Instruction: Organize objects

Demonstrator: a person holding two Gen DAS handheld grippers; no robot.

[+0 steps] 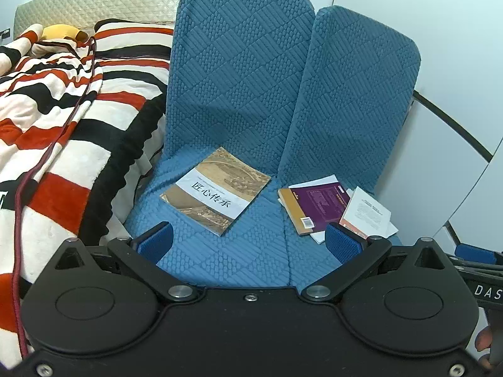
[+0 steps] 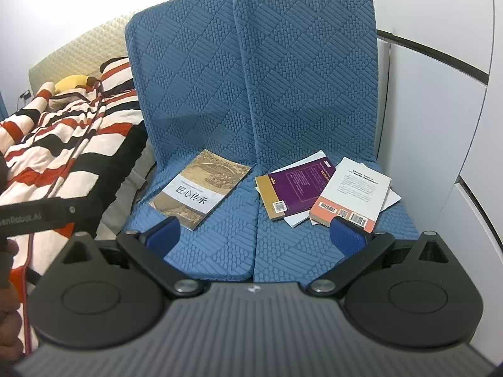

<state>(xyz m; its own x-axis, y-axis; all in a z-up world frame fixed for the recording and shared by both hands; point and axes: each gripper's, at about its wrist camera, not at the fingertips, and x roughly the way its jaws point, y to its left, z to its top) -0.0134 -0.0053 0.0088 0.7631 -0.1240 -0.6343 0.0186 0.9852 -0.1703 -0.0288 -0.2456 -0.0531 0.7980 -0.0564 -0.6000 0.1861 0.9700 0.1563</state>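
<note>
A brown and white book (image 1: 216,190) (image 2: 200,189) with black Chinese title lies flat on the left blue seat cushion (image 1: 201,251). On the right cushion (image 2: 314,251) a purple book (image 1: 317,205) (image 2: 292,188) and a white book with an orange strip (image 1: 366,212) (image 2: 352,193) lie askew over loose white sheets. My left gripper (image 1: 250,242) hangs open above the seat's front, nothing between its blue pads. My right gripper (image 2: 256,235) is open too, short of the books and empty.
Two blue quilted backrests (image 2: 251,78) stand behind the seats. A red, black and white striped blanket (image 1: 63,119) covers the bed at left, with a dark red cord across it. White cabinet panels (image 2: 440,125) close off the right side. A hand (image 2: 8,282) shows at left.
</note>
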